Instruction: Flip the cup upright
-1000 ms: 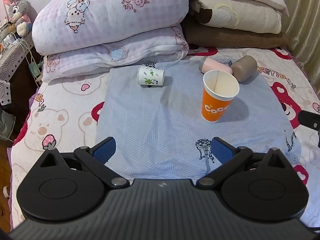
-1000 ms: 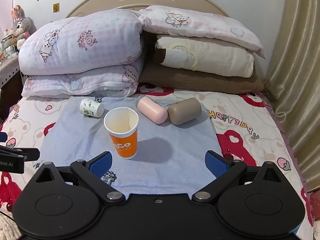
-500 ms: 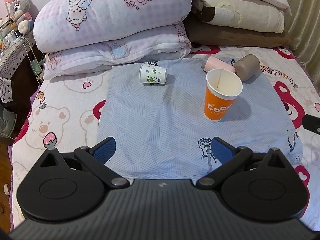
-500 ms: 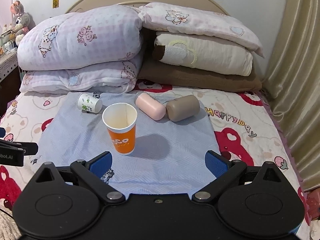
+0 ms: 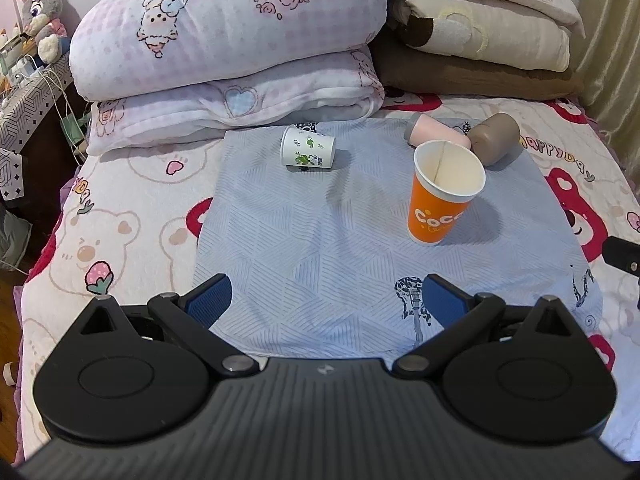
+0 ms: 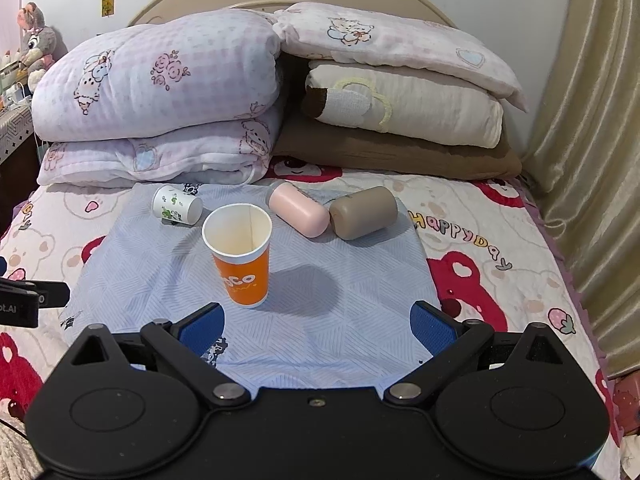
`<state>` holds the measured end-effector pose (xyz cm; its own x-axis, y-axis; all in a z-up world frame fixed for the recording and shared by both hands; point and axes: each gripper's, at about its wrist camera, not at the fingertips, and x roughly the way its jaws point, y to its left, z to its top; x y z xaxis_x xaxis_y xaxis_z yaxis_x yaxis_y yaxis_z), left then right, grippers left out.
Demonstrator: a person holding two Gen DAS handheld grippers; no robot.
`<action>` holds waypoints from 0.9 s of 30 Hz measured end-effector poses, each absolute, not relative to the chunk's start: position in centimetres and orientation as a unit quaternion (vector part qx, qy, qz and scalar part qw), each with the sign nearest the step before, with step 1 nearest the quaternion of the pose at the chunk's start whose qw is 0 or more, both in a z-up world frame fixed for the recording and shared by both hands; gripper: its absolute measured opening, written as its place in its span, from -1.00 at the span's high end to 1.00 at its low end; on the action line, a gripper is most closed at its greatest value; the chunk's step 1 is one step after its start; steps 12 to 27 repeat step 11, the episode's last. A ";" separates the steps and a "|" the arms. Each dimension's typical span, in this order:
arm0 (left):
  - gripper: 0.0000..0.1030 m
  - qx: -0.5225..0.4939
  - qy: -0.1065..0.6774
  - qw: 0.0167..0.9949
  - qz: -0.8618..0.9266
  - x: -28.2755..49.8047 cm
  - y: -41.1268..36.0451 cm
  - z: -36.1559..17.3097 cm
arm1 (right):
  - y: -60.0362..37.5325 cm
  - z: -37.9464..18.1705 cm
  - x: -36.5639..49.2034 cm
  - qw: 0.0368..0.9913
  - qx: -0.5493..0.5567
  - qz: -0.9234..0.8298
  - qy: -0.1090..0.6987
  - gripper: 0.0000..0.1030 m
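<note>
The left gripper (image 5: 326, 300) has its jaws spread wide, holding and touching nothing. The right gripper (image 6: 318, 322) likewise gapes wide and grips nothing. The orange cup (image 6: 240, 254) stands upright on the blue cloth (image 5: 320, 240), ahead of the right jaws toward their left finger. Farther ahead, a small white cup (image 5: 307, 153), a pink cup (image 6: 298, 214) and a brown cup (image 6: 363, 212) lie on their sides.

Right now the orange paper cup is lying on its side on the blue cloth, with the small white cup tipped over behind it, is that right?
Not quite. The orange paper cup stands upright on the blue cloth, open mouth up, as the right wrist view shows. The small white cup with green print does lie tipped on its side behind it.
</note>
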<state>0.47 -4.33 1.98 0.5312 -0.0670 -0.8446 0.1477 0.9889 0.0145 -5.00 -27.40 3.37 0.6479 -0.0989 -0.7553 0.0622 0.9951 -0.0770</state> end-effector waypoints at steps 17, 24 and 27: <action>-1.00 0.046 0.479 0.874 -0.062 0.5 -4.6 1.8 | -27.6 3.3 -4.9 0.906 -0.022 -0.046 0.420 -0.96; -1.00 0.046 0.479 0.874 -0.062 0.5 -4.6 1.8 | -27.6 3.3 -4.9 0.906 -0.022 -0.046 0.420 -0.96; -1.00 0.046 0.479 0.874 -0.062 0.5 -4.6 1.8 | -27.6 3.3 -4.9 0.906 -0.022 -0.046 0.420 -0.96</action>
